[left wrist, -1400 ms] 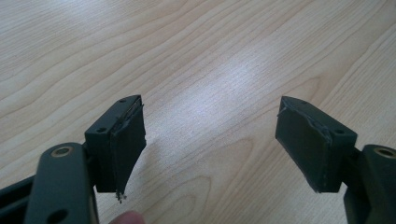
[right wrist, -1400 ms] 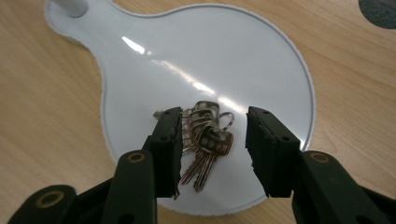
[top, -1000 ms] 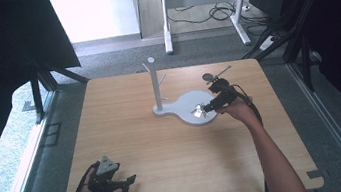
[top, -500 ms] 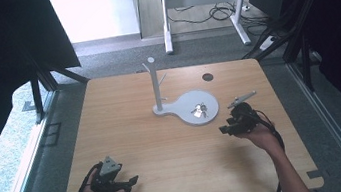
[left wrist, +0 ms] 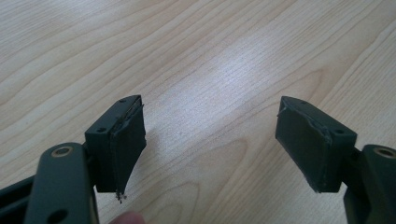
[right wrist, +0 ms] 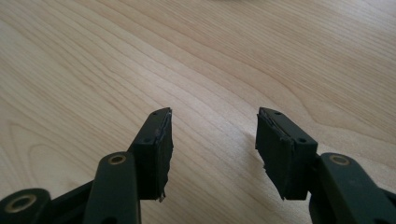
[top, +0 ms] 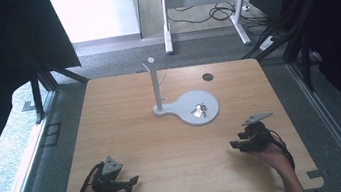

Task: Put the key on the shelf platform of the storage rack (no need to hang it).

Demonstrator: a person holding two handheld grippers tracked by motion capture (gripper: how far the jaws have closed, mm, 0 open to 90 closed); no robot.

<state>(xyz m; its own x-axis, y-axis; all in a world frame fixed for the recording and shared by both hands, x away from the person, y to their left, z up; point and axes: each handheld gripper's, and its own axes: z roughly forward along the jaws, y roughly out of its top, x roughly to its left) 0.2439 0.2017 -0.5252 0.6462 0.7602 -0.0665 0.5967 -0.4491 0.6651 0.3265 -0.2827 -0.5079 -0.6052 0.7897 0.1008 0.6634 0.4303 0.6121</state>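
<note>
Keys lie on the stand's base; I rest left tool and right tool, both spread and empty, near my bench edge, clear of them.

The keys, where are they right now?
In the high view, the keys lie on the round white base of the peg stand, right of its post, mid-table, away from both grippers.

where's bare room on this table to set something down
Bare wood spans the left half of the light wooden table, from the far edge to the left gripper, and the near middle between it and the right gripper. Crowded: the white peg stand, its round grey base holding the small bunch of keys.
</note>
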